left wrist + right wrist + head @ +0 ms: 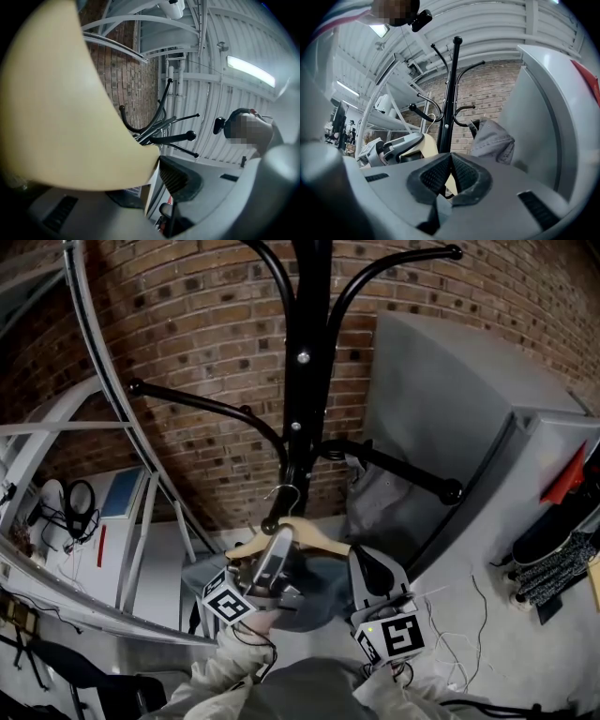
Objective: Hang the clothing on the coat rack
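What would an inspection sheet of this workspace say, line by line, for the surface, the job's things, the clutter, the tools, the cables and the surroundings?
Surface: grey floor; no table in view.
Job's things: black coat rack; wooden hanger with a bluish garment below it, its hook near a lower rack arm; grey garment hanging on another arm.
Clutter: dark shoes beside the grey cabinet.
Tools: left tool shut on the hanger; right tool shut, nothing seen between its pads.
Cables: thin white cables loose on the floor.
Surroundings: brick wall; white metal frame.
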Available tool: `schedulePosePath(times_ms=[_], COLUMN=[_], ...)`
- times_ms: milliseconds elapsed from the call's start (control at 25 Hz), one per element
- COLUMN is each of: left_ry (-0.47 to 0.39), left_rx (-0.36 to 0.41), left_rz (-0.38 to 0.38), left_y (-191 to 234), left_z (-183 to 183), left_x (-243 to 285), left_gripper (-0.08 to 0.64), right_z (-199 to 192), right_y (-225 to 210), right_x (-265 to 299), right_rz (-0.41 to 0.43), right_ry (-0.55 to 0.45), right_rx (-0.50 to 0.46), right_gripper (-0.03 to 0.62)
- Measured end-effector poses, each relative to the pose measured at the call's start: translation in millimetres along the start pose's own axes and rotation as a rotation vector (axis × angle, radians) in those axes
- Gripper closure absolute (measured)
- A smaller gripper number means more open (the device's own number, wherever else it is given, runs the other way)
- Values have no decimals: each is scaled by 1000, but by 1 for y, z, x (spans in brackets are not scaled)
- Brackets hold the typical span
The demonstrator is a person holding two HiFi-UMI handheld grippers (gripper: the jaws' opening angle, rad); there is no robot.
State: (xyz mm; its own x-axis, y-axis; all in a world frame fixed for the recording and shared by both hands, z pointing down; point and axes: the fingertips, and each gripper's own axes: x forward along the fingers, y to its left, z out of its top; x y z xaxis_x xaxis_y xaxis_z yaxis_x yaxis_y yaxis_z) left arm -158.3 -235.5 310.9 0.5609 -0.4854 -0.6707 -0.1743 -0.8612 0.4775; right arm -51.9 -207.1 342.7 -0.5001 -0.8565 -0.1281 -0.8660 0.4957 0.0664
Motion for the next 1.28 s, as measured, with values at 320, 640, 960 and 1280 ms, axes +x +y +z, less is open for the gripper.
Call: schedulePosePath(times_ms=[320, 640, 960, 1280], left_ry=[-24, -24, -35, -46], left_rx=[-16, -26, -36, -48], left_rz=[20, 16, -5, -26], left_y=[11, 14, 15, 16], left_z=[1, -7, -6, -7], left_x=[-3, -2, -2, -3], left_gripper=[457, 457, 456, 449], right_z=[-7, -12, -16, -24], right_y=[-3, -7, -10, -18], right_x=[3, 5, 6, 7], right_rz=[13, 25, 29, 33], right_ry=[27, 41, 63, 82], right_rx=[4, 14, 23, 40], right_gripper=[569, 569, 569, 569])
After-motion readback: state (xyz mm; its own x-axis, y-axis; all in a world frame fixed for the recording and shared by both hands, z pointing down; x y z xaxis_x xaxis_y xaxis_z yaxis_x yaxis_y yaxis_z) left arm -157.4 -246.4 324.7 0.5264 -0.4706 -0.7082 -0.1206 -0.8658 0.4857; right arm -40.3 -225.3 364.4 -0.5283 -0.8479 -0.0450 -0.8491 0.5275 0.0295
